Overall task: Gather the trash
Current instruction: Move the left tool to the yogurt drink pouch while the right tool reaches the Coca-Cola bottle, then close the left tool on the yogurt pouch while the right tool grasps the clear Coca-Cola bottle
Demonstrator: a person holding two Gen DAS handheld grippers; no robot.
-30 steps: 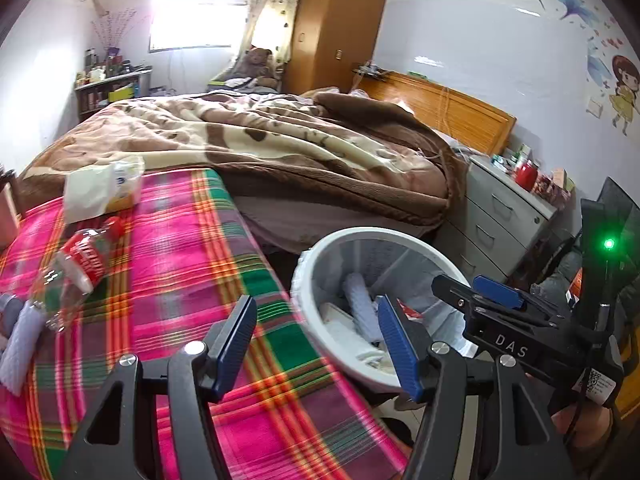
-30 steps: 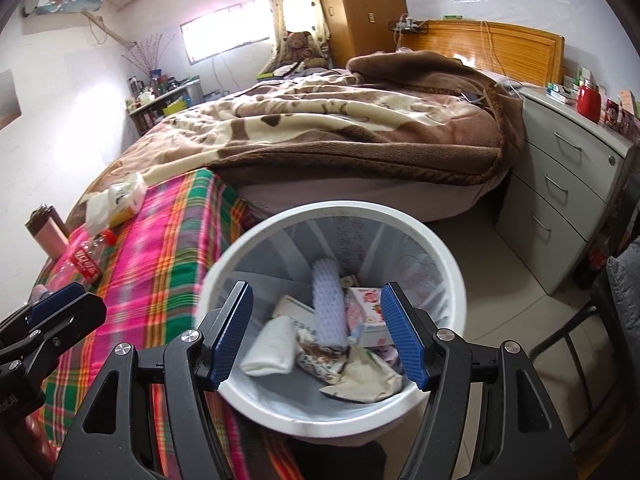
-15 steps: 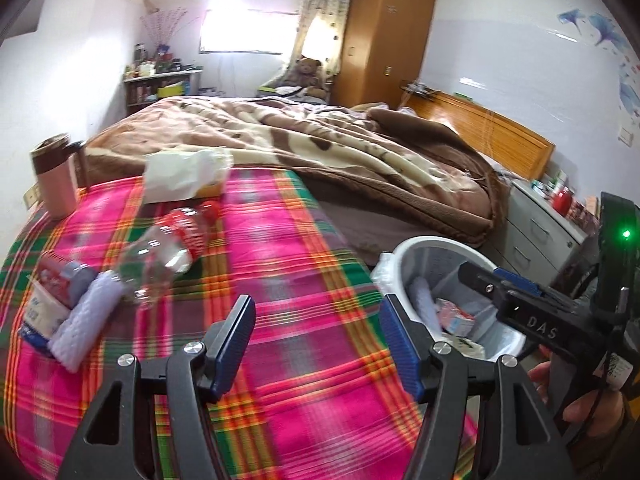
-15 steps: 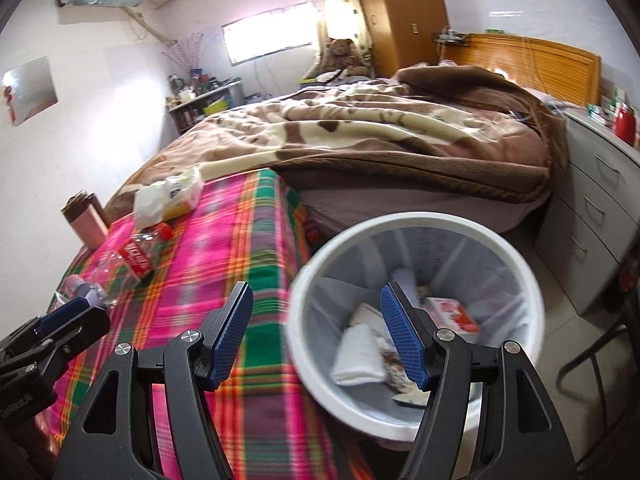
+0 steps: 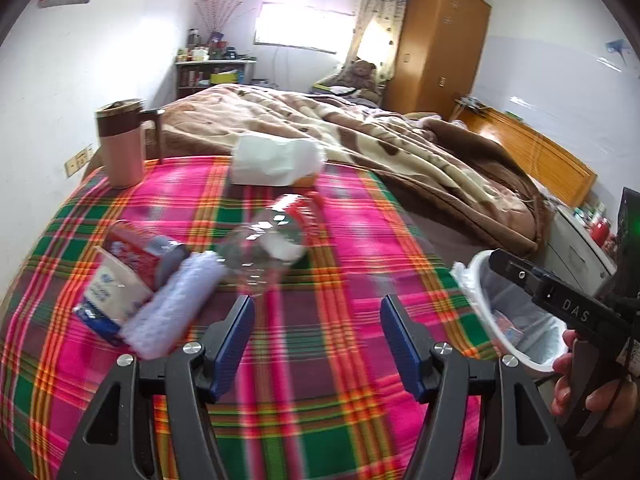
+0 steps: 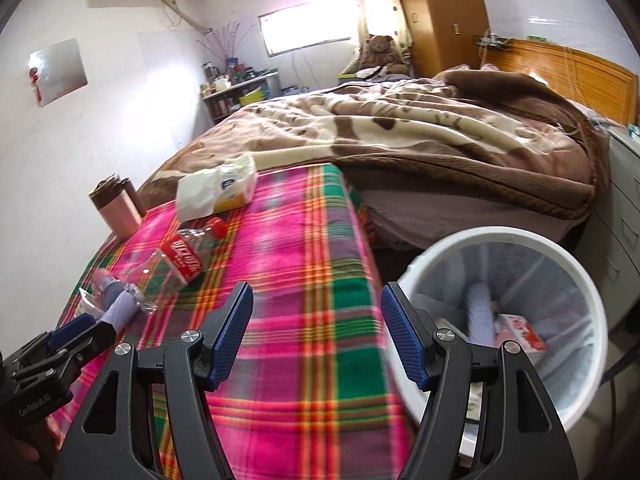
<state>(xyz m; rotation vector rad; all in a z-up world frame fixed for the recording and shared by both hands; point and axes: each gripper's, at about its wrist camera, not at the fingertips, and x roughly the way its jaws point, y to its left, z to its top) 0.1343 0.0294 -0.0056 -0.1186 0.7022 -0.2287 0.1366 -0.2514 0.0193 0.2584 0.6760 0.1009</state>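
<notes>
- Blue-padded left gripper [image 5: 317, 342] hangs over the plaid cloth [image 5: 328, 412], fingers spread, nothing between them.
- Right gripper [image 6: 317, 338] likewise spread and empty, at the cloth's edge beside the white bin [image 6: 576, 396].
- Bin holds a lilac roll and a small carton.
- Just ahead of the left gripper: lilac roll [image 5: 172, 308], small white-and-blue carton [image 5: 106, 300], clear bottle with red label [image 6: 182, 258], all lying on the cloth.
- Further back, tissue pack [image 5: 276, 160] and pink mug [image 5: 122, 142].
- Beyond, bed with brown blanket [image 6: 400, 128].
</notes>
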